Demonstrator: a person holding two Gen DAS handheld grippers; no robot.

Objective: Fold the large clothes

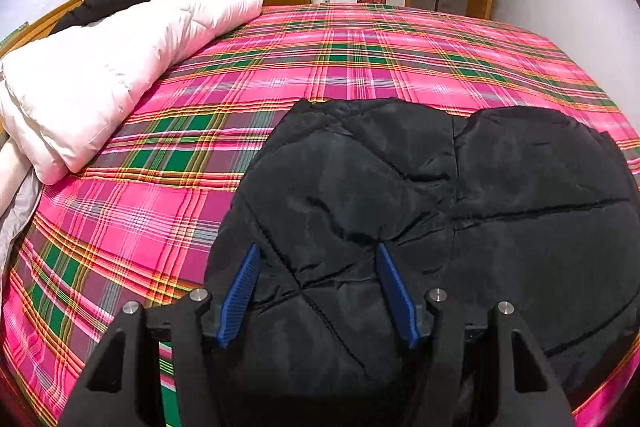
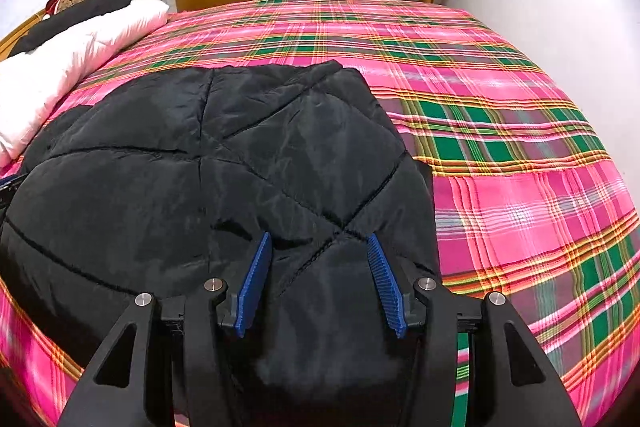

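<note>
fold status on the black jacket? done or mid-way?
Looks mostly done: the black quilted jacket lies in a compact bundle on the plaid bedsheet, no sleeves sticking out. In hand: nothing clearly; the left gripper and right gripper sit over its near edge, jaws apart, not visibly pinching. Left: perhaps a final tidy; I cannot tell whether another fold is due.

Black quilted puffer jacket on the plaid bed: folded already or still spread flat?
Folded, apparently: the black quilted puffer jacket forms a compact, rounded bundle on the pink plaid sheet, with no sleeves or hood spread out.
</note>
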